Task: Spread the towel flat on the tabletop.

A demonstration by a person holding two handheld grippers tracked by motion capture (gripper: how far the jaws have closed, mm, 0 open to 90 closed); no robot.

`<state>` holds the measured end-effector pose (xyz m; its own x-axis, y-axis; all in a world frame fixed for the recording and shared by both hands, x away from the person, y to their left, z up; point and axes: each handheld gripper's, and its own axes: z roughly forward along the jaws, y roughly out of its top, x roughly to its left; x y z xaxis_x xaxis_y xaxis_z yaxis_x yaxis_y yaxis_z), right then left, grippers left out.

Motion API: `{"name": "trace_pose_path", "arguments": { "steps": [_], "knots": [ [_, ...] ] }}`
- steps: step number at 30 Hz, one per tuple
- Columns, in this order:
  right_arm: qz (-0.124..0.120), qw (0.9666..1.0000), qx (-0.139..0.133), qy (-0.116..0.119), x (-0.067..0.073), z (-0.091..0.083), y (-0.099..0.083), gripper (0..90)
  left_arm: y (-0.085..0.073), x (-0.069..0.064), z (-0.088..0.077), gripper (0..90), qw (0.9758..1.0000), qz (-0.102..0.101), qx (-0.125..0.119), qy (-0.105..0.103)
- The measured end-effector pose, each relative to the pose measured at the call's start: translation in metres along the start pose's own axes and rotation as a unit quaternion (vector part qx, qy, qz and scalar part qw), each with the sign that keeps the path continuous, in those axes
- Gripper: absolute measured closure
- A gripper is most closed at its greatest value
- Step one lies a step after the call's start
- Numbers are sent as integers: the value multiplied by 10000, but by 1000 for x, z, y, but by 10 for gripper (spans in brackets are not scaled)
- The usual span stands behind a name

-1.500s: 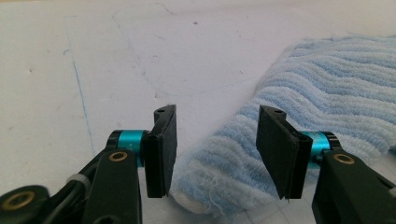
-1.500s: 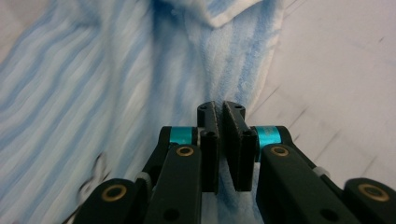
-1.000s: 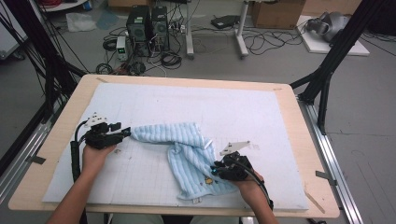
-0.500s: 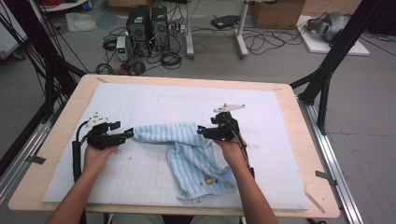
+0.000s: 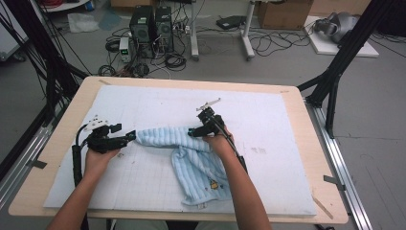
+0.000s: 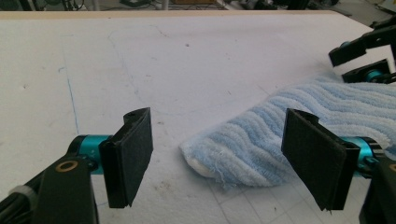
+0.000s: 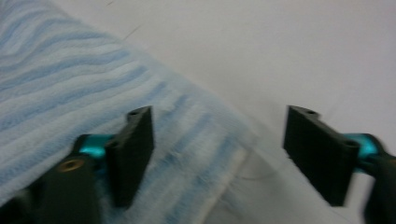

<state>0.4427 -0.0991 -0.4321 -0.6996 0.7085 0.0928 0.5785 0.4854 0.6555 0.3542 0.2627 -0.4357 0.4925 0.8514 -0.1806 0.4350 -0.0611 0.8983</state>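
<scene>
The table (image 5: 62,143), with its white mat (image 5: 268,115) covering most of the middle of the high view, was the biggest thing before me, and the light blue striped towel (image 5: 191,158) lay rumpled on the mat just below the centre of that view, one arm of it reaching left and the bulk of it running down toward the bottom edge, partly under my right forearm. My left gripper (image 5: 125,139) sat at the left of the high view with its jaws apart, and in the left gripper view the towel's corner (image 6: 205,158) lay on the mat between the pads, gripped by neither. My right gripper (image 5: 194,132) hovered at the centre over the towel's upper edge, jaws also apart, one pad over the cloth and the other over bare mat. The risk I judged greatest was closing either tool on too thin a bite: a corner caught only by its fringe would likely slip out on the lift. If the right jaws came down too deep, they might pinch two layers and leave the fold bunched instead of flat.
</scene>
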Motion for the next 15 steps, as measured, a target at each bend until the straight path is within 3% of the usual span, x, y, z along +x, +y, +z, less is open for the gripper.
{"name": "trace_pose_path", "arguments": {
  "steps": [2,3,4,7,8,9,10,11,12,13,14,15],
  "knots": [
    [-43,10000,36,-78,2,3,0,411,0,1,0,258,10000,-1,7,4],
    [-253,9992,119,-297,5,7,1,533,0,1,-1,260,10000,-12,2,16],
    [-253,9992,119,-297,5,7,1,533,0,1,-1,260,10000,-26,-11,20],
    [-320,9994,99,-43,4,6,2,807,0,2,-1,266,10000,-27,19,36],
    [-471,9988,107,-72,4,5,3,819,0,3,-1,267,10000,-30,33,28],
    [-674,9969,28,-396,3,3,3,823,0,3,-1,268,10000,-43,38,33],
    [-674,9969,28,-396,3,3,3,823,-1,3,-1,268,10000,-41,35,43],
    [-553,9963,-179,-635,-6,-2,4,824,-1,3,-1,269,10000,-35,40,34],
    [-553,9963,-179,-635,-6,-2,4,824,-1,2,-1,269,10000,-39,46,32],
    [-417,9936,-361,-986,-16,-10,4,824,-1,2,-1,270,10000,-23,66,35],
    [-417,9936,-361,-986,-16,-10,4,824,-1,2,0,270,10000,-25,69,32],
    [-334,9913,-451,-1192,-21,-14,3,823,-1,1,0,270,10000,-7,89,40]
  ]
}}
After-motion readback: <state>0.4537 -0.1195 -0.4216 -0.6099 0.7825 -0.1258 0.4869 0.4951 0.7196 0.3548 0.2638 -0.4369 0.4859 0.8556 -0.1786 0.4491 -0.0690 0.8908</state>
